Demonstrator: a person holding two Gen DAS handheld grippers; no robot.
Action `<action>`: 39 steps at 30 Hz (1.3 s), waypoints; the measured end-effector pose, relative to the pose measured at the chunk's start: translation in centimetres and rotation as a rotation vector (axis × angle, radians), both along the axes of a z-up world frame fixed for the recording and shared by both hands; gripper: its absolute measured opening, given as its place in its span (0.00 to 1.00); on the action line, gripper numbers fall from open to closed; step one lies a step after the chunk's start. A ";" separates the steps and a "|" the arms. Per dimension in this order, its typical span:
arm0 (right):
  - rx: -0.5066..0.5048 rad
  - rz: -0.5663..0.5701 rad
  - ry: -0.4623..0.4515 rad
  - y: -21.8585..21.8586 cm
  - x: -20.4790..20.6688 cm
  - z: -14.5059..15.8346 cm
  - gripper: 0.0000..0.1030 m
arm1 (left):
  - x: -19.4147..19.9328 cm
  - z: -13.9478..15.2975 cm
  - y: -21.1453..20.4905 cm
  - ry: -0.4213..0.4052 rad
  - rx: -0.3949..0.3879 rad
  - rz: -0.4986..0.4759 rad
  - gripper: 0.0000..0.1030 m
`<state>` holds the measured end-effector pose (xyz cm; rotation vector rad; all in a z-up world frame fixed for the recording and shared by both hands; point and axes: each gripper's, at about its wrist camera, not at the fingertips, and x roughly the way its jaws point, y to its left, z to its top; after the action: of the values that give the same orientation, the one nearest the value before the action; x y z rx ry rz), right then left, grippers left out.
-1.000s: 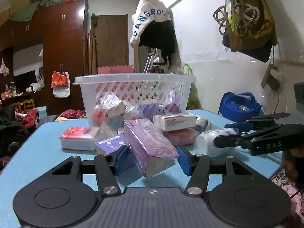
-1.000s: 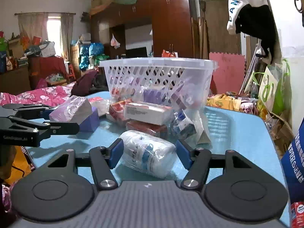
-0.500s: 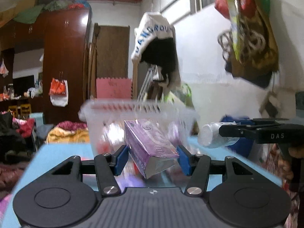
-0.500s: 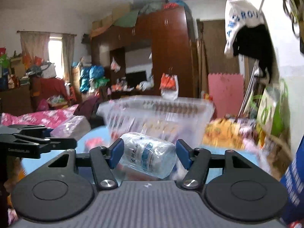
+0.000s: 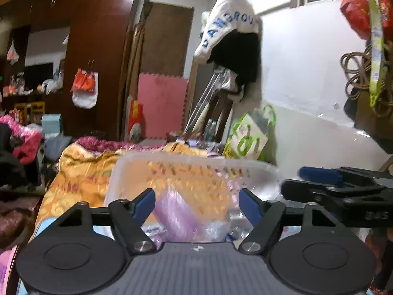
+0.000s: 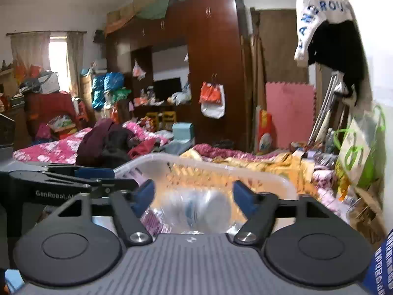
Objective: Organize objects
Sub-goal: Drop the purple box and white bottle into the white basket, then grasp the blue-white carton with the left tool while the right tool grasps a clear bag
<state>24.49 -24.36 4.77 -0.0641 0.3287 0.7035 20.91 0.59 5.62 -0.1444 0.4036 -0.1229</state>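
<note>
My left gripper (image 5: pixel 197 202) is over the white plastic basket (image 5: pixel 191 163), jaws open. A purple packet (image 5: pixel 175 215) blurs just below and between the fingers, apart from the pads, dropping into the basket. My right gripper (image 6: pixel 192 194) is also over the basket (image 6: pixel 211 164), jaws open. A clear plastic-wrapped white roll (image 6: pixel 196 211) blurs below its fingers, free of the pads. Each gripper shows at the edge of the other's view, the right one in the left wrist view (image 5: pixel 341 191), the left one in the right wrist view (image 6: pixel 61 179).
The basket holds other wrapped packets (image 5: pixel 231 226). Behind it lie orange and pink bedding (image 5: pixel 81 169), a dark wardrobe (image 6: pixel 211 73), a pink foam mat (image 6: pixel 289 113) and hanging clothes (image 5: pixel 233 39). A blue bag (image 6: pixel 383 263) is at the right edge.
Both grippers rose from the table to above the basket, carrying the purple packet and the white roll. Both have now opened, and the two items are falling into the basket.
</note>
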 end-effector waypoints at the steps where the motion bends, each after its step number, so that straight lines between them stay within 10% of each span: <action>1: 0.011 0.004 -0.005 -0.6 -0.4 -0.2 0.86 | -0.4 -0.1 0.3 -0.005 -0.001 -0.003 0.76; 10: -0.005 -0.046 -0.034 -8.4 -6.0 -4.2 1.00 | -11.3 -3.6 0.4 -0.076 0.072 0.001 0.92; 17: -0.078 -0.134 0.174 -9.7 -1.6 -9.6 0.64 | -12.6 -7.7 -0.6 0.026 0.091 -0.045 0.92; 32: -0.200 -0.090 0.189 -6.8 -1.7 -10.8 0.40 | -10.8 -9.7 -2.8 0.140 0.180 -0.045 0.92; 39: -0.173 -0.131 0.109 -7.0 -2.8 -10.2 0.33 | -11.2 -9.8 -3.6 0.128 0.241 -0.005 0.62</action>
<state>21.70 -31.34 -5.47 -0.1672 0.4931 0.5483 9.72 -3.03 -4.22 0.0866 0.5433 -0.0692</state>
